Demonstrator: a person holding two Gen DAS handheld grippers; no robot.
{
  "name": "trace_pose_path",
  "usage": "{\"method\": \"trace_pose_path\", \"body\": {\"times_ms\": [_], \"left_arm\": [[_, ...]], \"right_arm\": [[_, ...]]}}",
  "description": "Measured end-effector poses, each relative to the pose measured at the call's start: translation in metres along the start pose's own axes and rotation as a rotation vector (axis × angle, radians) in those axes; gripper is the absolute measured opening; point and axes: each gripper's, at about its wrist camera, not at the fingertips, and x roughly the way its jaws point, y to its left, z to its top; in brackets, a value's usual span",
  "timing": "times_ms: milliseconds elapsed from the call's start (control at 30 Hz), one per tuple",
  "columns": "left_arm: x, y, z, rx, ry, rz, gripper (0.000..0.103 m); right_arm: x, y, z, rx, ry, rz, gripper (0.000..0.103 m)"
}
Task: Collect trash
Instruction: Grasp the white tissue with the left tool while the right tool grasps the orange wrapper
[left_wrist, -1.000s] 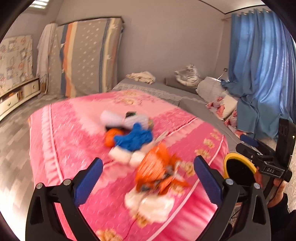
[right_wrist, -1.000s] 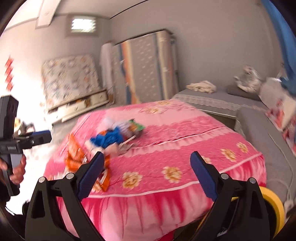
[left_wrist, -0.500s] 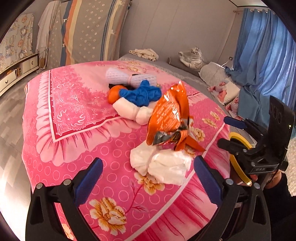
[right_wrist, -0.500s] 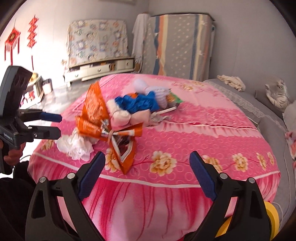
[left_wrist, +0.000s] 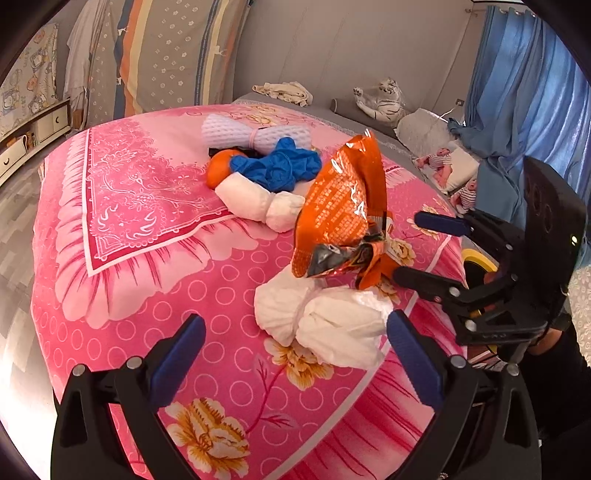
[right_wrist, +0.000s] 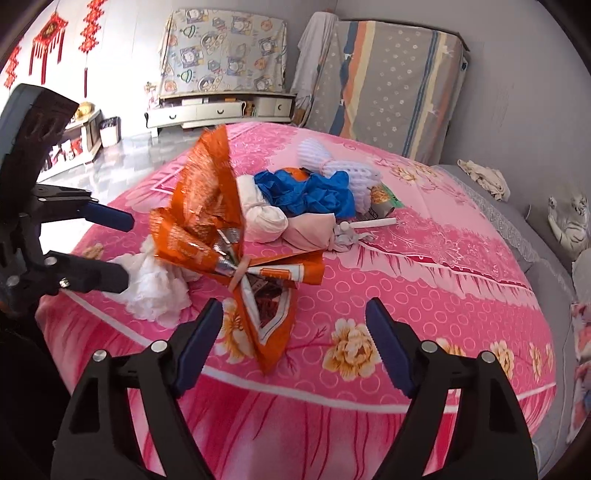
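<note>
Trash lies in a pile on a pink bedspread. An orange snack wrapper stands tied over white crumpled paper; both show in the right wrist view, wrapper and paper. Behind lie a blue plastic bag, a white tissue bundle, an orange item and white foam netting. My left gripper is open and empty, just short of the white paper. My right gripper is open and empty, close to the wrapper's lower end.
The bed edge drops off below both grippers. A yellow-rimmed bin stands by the bed behind the right gripper. Grey bedding with a toy tiger lies at the back, blue curtains on the right, a low cabinet by the far wall.
Both grippers have moved in toward the bed and lower over the trash pile. The wrapper and white paper now fill much more of each view. Both stay open.
</note>
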Motion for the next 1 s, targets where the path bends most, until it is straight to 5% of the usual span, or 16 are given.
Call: {"method": "trace_pose_path", "body": {"times_ms": [567, 733, 833, 1000], "left_arm": [[0.020, -0.003, 0.005, 0.007, 0.035, -0.029, 0.094], [0.029, -0.007, 0.009, 0.014, 0.041, -0.029, 0.086], [0.034, -0.009, 0.012, 0.022, 0.044, -0.027, 0.079], [0.039, -0.016, 0.015, 0.039, 0.050, -0.028, 0.070]], "right_arm": [[0.034, -0.001, 0.024, -0.074, 0.040, 0.046, 0.066], [0.051, -0.004, 0.031, -0.076, 0.072, 0.074, 0.056], [0.059, -0.008, 0.036, -0.060, 0.088, 0.090, 0.040], [0.063, -0.022, 0.041, 0.011, 0.079, 0.146, 0.035]]}}
